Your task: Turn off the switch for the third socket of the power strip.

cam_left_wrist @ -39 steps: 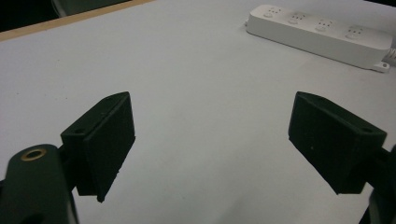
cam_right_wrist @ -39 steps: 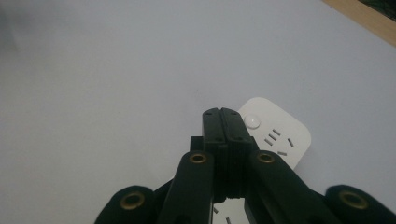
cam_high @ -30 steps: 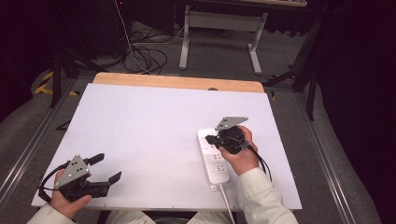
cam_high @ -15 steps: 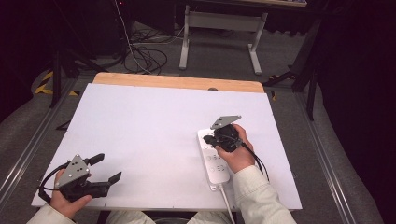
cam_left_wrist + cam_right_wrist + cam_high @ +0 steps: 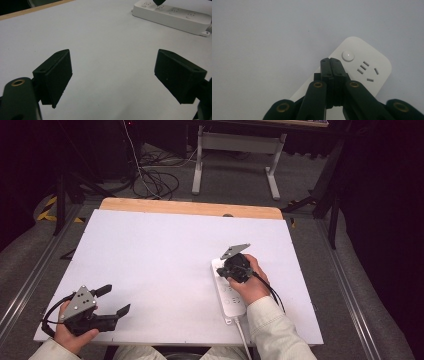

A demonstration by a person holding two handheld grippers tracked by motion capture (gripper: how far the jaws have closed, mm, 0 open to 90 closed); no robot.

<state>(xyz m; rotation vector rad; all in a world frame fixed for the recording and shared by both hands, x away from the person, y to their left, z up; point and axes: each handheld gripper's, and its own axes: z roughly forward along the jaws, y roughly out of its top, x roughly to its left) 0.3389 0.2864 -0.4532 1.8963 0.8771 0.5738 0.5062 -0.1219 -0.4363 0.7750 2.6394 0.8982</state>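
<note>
The white table (image 5: 165, 255) carries 1 white power strip (image 5: 231, 296) on its right half, lying lengthwise toward the person's edge, with its cord leaving at the near end. The right gripper (image 5: 231, 270) stands over the far end of the strip. In the right gripper view, its 2 jaws are pressed together with nothing between them, and their tips sit just beside the round button (image 5: 348, 55) on the strip. Whether the tips touch the strip cannot be determined. The left gripper (image 5: 116, 301) rests near the table's front left corner, well apart from the strip. Its 2 jaws stand wide apart over bare table surface.
</note>
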